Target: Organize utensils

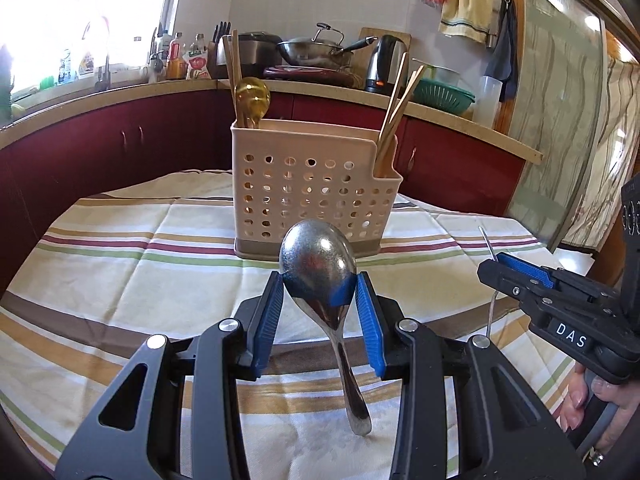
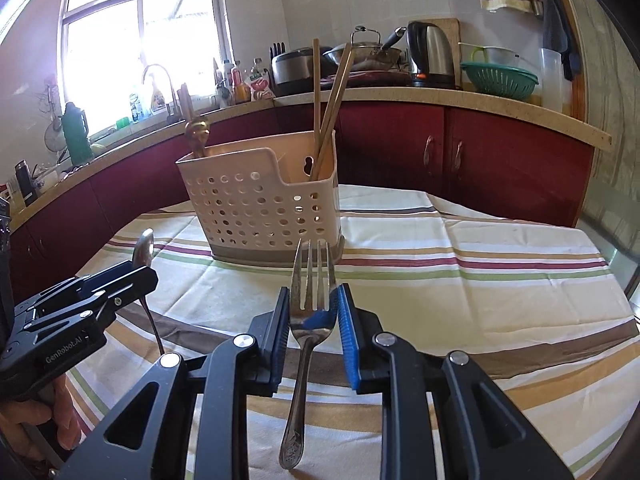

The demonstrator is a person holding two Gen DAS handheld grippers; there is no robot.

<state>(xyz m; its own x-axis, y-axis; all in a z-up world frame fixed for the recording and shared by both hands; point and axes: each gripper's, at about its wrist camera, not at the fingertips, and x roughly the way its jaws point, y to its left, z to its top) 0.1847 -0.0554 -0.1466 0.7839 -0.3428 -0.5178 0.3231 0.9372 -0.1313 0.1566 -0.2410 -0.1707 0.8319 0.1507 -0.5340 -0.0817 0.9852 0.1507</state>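
My left gripper (image 1: 318, 286) is shut on a metal spoon (image 1: 316, 260), bowl up and handle hanging down above the cloth. My right gripper (image 2: 313, 300) is shut on a metal fork (image 2: 310, 280), tines up, handle down. A beige perforated utensil holder (image 1: 308, 196) stands upright on the striped cloth ahead of both; it also shows in the right wrist view (image 2: 260, 208). It holds an amber spoon (image 1: 251, 98) at its left end and wooden chopsticks (image 1: 396, 120) in its right compartment. The right gripper (image 1: 516, 276) appears at the right in the left wrist view, the left gripper (image 2: 132, 276) at the left in the right wrist view.
The table carries a striped cloth (image 1: 120, 280). Behind it runs a red-cabinet kitchen counter (image 1: 460, 114) with a kettle (image 2: 430, 54), a wok, bottles and a green colander (image 2: 498, 76). The table's right edge (image 2: 624, 272) lies close by.
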